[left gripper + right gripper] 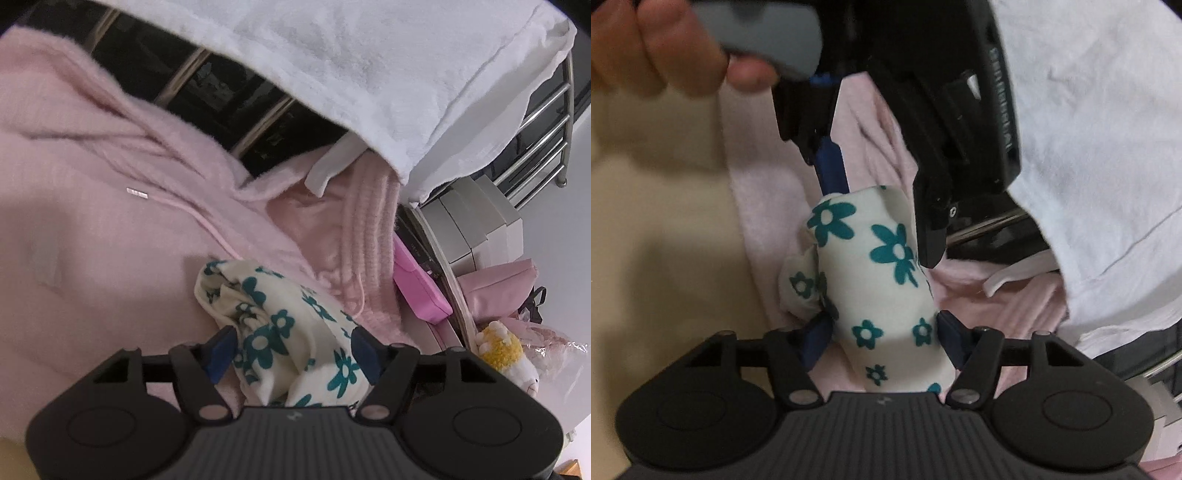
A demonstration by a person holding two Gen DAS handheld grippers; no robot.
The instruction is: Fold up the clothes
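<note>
Soft indoor light, even, no hard glare. Left wrist view fairly sharp at centre; white towel [369, 62] bright, near washed out. Fisheye bends edges, dark corners. Right wrist view smeared by motion blur: hand [665, 55] at top left soft, floral cloth [879, 280] fuzzy. Faint shadows under gripper bodies.

One floral cloth [280, 325] is lying there; one pink hoodie [92, 177]; one white towel [369, 66]; two grippers.

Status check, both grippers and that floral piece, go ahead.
Left gripper and right gripper both straddle the bunched floral garment; pad contact unclear. It lies on the pink hoodie. White towel hangs close behind.
</note>
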